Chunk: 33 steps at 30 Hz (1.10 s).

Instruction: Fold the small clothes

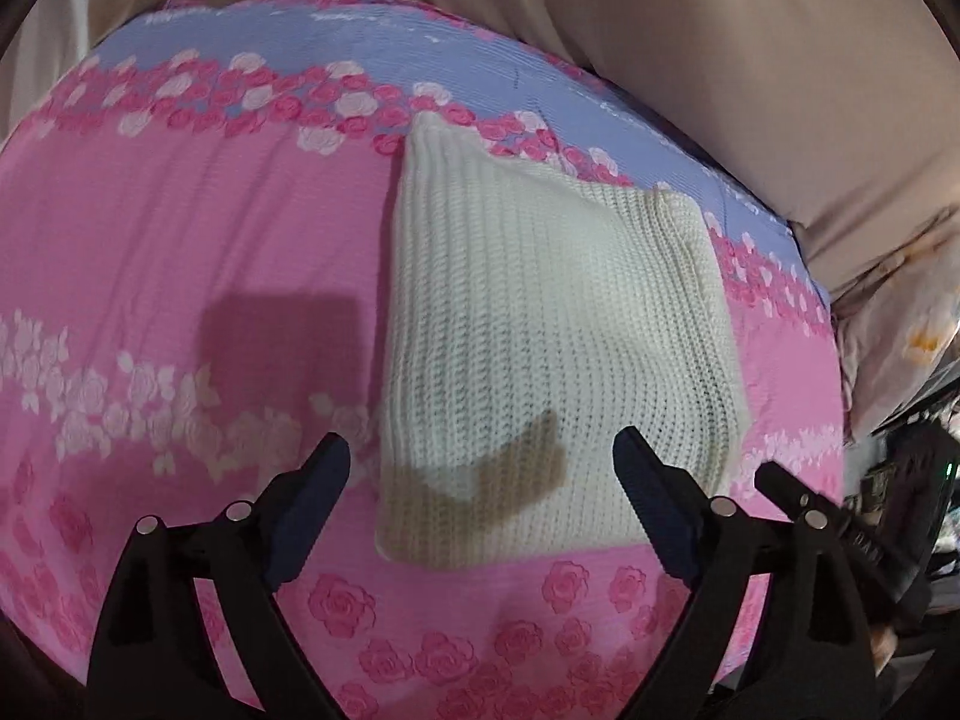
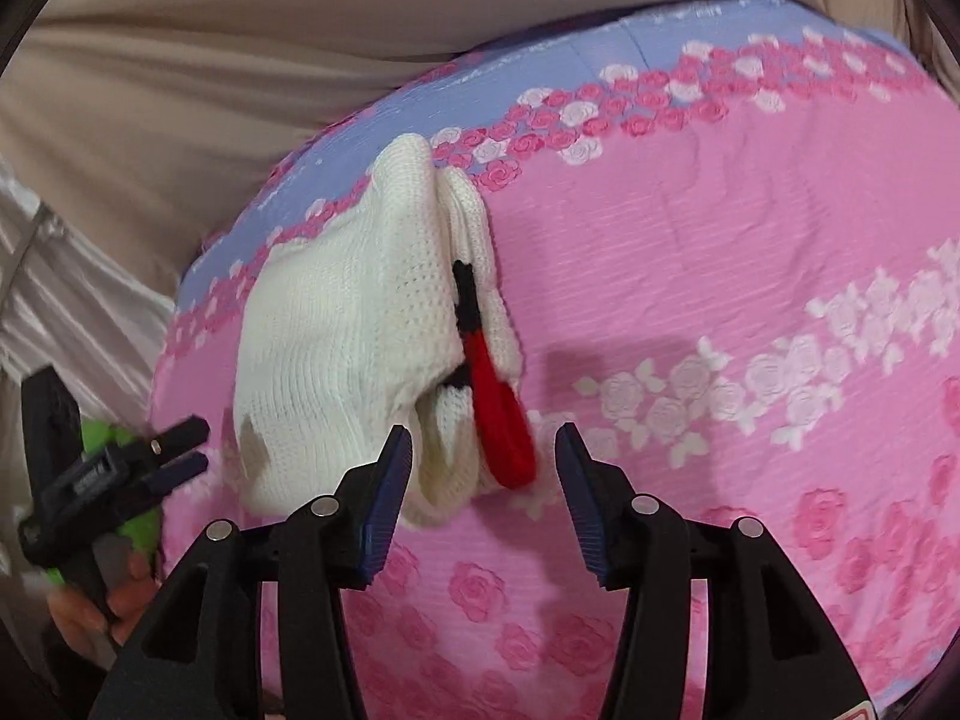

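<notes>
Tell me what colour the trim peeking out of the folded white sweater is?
Red and black trim, clearest in the right wrist view.

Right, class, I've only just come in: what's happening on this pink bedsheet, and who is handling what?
A person with a handheld gripper in each hand is folding a small white knitted garment on a pink rose-print sheet. It already lies folded into a rough rectangle; the right wrist view shows red and black trim at its open edge. Both the left gripper and the right gripper are open, above the near edge of the garment, holding nothing.
</notes>
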Tool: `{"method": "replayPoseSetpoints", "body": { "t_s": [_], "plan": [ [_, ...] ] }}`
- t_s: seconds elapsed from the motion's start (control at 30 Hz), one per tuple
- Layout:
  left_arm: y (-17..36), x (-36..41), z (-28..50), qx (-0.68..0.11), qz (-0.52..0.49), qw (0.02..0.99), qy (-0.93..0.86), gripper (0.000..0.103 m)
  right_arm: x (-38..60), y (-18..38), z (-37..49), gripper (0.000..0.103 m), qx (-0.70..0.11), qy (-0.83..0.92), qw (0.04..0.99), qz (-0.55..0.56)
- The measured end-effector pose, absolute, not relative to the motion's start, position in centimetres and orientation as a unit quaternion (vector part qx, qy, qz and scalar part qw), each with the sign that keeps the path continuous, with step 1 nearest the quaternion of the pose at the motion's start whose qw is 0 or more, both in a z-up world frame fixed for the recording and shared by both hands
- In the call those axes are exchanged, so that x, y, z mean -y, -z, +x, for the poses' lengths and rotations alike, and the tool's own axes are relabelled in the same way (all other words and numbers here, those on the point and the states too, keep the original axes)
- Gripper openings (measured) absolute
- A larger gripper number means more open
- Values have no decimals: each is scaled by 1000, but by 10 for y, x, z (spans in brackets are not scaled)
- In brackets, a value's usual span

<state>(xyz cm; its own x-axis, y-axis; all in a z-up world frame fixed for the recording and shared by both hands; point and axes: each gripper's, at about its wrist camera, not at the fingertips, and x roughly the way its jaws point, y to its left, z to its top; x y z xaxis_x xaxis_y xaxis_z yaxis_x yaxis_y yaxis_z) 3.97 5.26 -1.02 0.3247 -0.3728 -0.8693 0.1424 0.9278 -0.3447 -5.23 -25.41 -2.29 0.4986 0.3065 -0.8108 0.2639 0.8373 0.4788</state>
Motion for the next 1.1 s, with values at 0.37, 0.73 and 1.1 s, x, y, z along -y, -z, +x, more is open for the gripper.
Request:
{"method": "replayPoseSetpoints", "body": {
  "t_s": [0.37, 0.73, 1.1],
  "plan": [
    [25, -42, 71, -566, -76, 810, 131, 88, 215, 34, 16, 18, -536, -32, 802, 260],
    [52, -52, 93, -588, -122, 789, 130, 93, 225, 43, 22, 64, -542, 2, 813, 213],
    [36, -45, 104, -591, -181, 756, 216, 52, 232, 39, 44, 30, -512, -72, 786, 339]
  ]
}}
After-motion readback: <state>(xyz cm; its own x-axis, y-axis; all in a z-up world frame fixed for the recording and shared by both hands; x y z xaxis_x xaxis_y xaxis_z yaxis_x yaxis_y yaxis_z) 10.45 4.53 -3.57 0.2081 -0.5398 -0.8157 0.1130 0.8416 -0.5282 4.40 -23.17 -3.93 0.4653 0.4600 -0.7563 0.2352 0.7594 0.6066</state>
